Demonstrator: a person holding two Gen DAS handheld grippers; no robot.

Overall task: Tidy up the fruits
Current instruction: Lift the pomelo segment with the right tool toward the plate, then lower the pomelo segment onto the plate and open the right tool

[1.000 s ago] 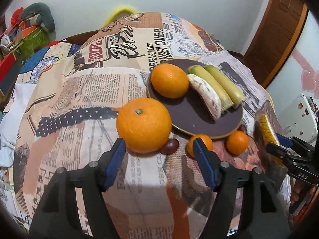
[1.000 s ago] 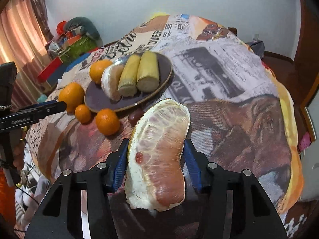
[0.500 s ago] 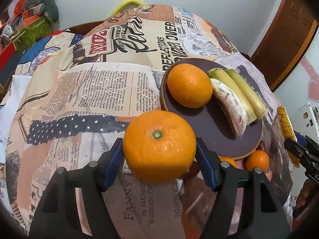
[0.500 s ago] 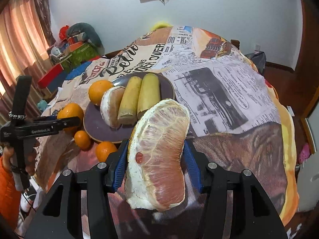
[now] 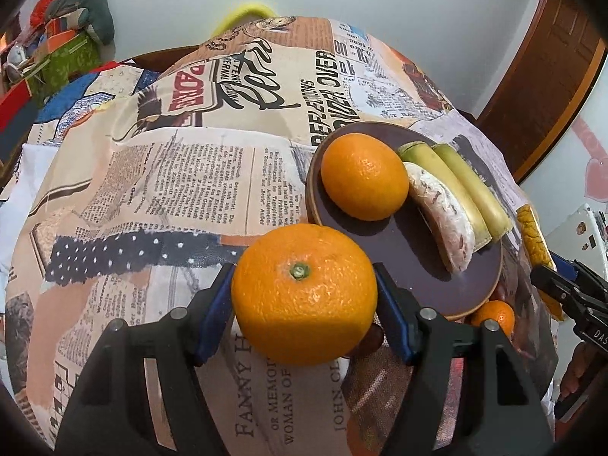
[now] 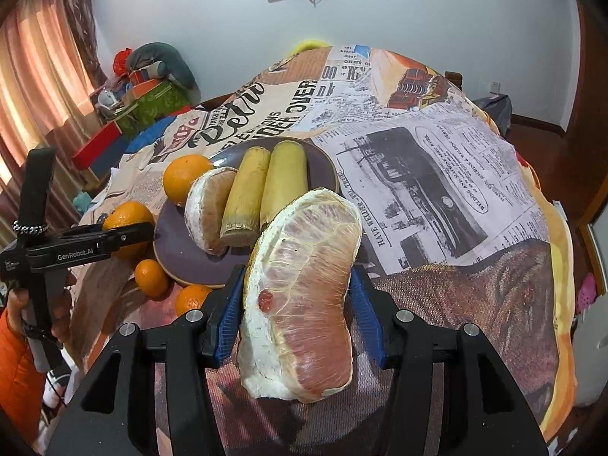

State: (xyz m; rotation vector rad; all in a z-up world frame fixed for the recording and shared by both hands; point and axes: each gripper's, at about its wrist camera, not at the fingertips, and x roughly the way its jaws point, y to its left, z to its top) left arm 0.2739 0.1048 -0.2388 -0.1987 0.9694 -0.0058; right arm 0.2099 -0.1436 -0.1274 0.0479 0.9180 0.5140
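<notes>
Left gripper (image 5: 304, 296) clamped on a large orange (image 5: 304, 294), held just short of the dark plate (image 5: 418, 258). Right gripper (image 6: 296, 304) clamped on a wrapped pomelo wedge (image 6: 304, 296), near the plate's other side. Best placement, likely: orange onto bare plate front, beside the plated orange (image 5: 364, 176); set low, release gently so it doesn't roll.

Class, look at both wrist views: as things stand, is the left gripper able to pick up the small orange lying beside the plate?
Probably not. The left gripper is already shut on the large orange, so its fingers are full, and the plate partly hides the small orange.
</notes>
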